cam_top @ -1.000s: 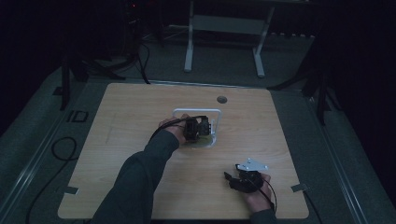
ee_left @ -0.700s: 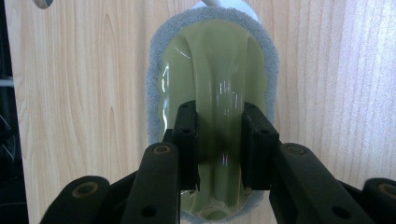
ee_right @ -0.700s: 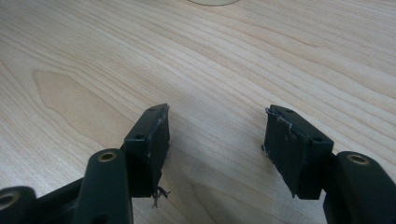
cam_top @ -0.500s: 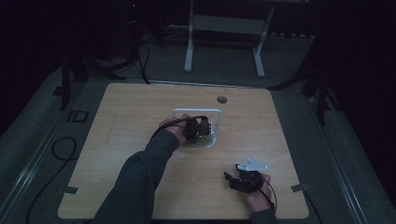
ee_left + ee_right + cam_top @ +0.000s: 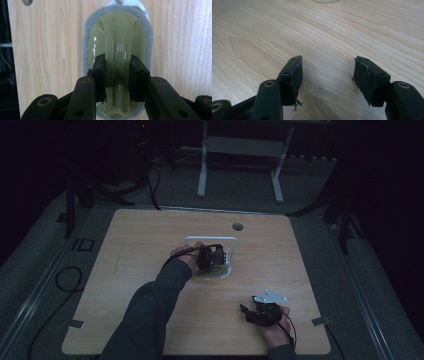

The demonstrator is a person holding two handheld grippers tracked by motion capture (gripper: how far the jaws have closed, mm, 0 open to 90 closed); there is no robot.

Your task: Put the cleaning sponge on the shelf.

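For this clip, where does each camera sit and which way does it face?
High view: fixed above the near edge, facing forward and down at the table; shows both forearms, left gripper, right gripper.
Left gripper view: rides the left gripper, facing down on a green scrubber with a grey pad rim, its ridge between the jaws.
Right gripper view: rides the right gripper, low over bare wood, jaws apart.
Shared: all show the wooden tabletop.

Scrubber [image 5: 117, 52] base behind left gripper [image 5: 117, 75]
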